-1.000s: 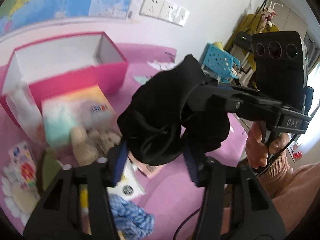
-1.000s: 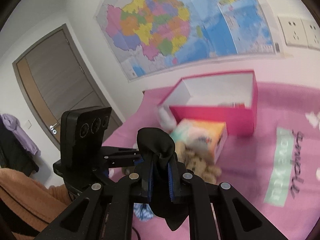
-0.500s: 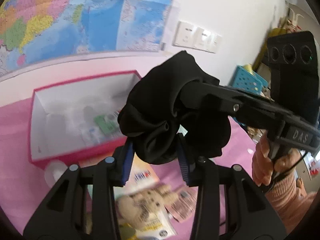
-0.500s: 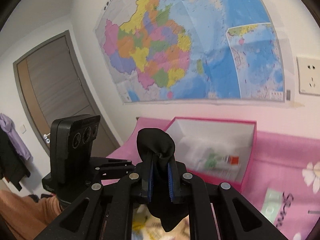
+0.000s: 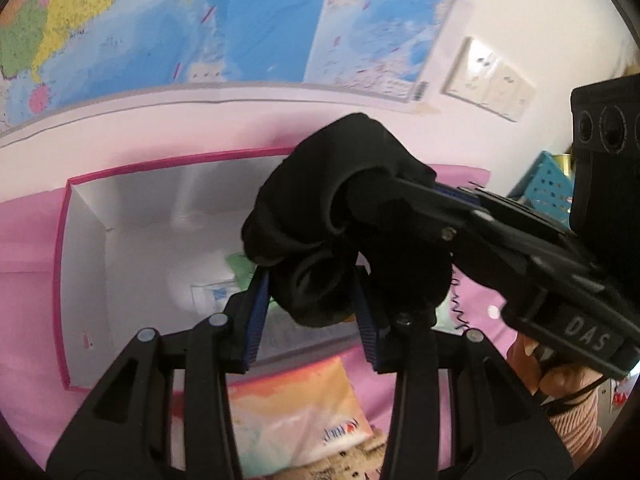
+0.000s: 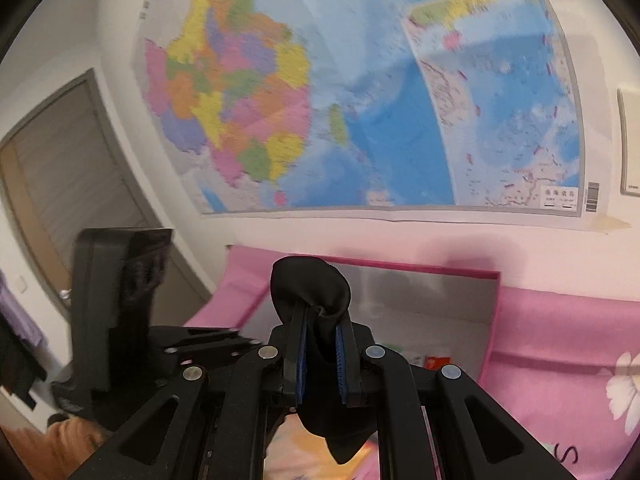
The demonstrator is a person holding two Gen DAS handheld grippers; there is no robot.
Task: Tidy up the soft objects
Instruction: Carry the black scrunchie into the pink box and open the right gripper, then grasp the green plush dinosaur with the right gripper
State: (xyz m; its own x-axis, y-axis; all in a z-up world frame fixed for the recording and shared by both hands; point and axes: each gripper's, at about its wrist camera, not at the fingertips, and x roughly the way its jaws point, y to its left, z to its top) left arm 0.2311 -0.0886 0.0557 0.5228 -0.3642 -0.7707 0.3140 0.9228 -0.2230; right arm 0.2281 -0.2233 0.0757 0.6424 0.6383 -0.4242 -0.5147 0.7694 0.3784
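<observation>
A bunched black cloth (image 5: pixel 320 184) hangs in the air, gripped from two sides. My left gripper (image 5: pixel 310 280) is shut on its lower folds, which fill the gap between the blue pads (image 5: pixel 256 312). My right gripper (image 5: pixel 376 188) reaches in from the right and pinches the upper part. In the right wrist view the right gripper (image 6: pixel 320 316) is shut on the black cloth (image 6: pixel 310 284), which bulges above the pads and trails below them. Behind and below the cloth sits an open pink box (image 5: pixel 64 280) with a white inside.
The pink box holds a green packet (image 5: pixel 240 264) and a white labelled packet (image 5: pixel 216 292). A colourful tissue pack (image 5: pixel 296 412) lies in front of it on the pink sheet (image 6: pixel 560 320). A blue basket (image 5: pixel 548 184) stands far right, and a wall map (image 6: pixel 360 100) is close behind.
Both grippers have carried the black cloth toward the wall, from the clutter in front of the pink box to over it. The left jaws have narrowed slightly on the cloth.
</observation>
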